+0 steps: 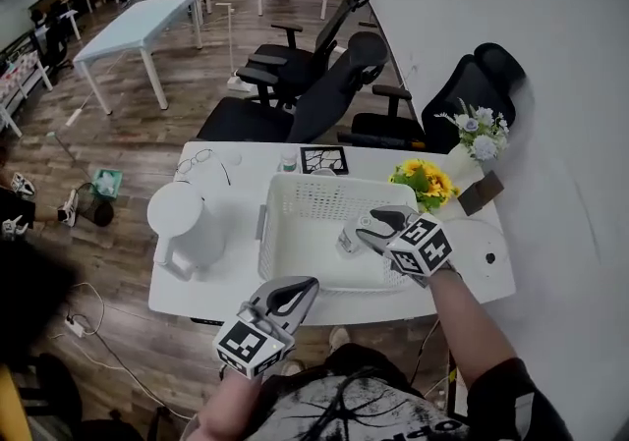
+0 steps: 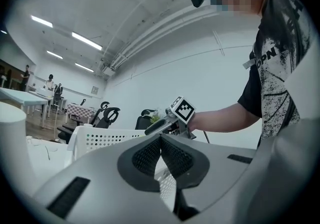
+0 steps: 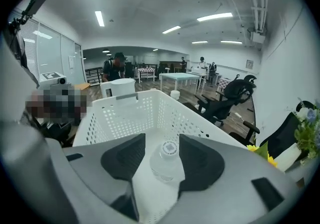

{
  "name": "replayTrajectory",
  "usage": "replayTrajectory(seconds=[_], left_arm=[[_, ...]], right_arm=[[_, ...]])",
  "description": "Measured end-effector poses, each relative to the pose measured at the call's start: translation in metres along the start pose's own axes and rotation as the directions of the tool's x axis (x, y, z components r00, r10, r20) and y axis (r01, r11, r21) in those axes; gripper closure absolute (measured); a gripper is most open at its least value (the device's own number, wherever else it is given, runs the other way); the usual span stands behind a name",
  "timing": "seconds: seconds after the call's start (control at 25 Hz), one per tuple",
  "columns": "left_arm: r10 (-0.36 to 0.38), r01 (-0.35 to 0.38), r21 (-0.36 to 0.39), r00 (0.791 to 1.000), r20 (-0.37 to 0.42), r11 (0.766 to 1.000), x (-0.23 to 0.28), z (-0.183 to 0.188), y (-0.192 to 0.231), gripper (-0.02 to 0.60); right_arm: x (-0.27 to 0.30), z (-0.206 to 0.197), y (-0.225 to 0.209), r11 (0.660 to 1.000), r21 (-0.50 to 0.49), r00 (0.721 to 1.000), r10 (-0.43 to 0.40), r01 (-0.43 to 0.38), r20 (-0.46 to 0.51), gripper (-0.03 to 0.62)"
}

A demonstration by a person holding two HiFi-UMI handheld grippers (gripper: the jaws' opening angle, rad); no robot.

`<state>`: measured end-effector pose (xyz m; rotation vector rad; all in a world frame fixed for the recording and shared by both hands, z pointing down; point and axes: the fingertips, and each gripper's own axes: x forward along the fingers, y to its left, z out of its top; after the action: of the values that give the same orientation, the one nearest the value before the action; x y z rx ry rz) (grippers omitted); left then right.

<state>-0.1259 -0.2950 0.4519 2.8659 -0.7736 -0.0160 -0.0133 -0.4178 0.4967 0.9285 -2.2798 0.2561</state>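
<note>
Pinching a small water bottle (image 3: 165, 160), the right tongs (image 1: 366, 225) hang inside the white basket (image 1: 295, 195) on the desk (image 1: 226, 282): bottle in, apparently not yet released. The left tongs (image 1: 300, 290), pressed together and empty, hover at the desk's front edge.

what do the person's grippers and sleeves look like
The left gripper and right gripper are grey plastic, with broad curved jaws lined with black textured pads. Each carries a white cube printed with black square markers. The person wears a black short sleeve on a black-and-white print shirt.
</note>
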Motion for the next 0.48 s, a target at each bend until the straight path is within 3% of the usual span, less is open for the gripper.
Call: replayTrajectory(seconds=[0.48], left_arm=[[0.038,-0.038,-0.052,0.999,0.0,0.998,0.004,-0.006,0.005,0.571]], right_arm=[[0.039,-0.02,-0.012,0.999,-0.021,0.986,0.026,-0.03,-0.164,0.384]])
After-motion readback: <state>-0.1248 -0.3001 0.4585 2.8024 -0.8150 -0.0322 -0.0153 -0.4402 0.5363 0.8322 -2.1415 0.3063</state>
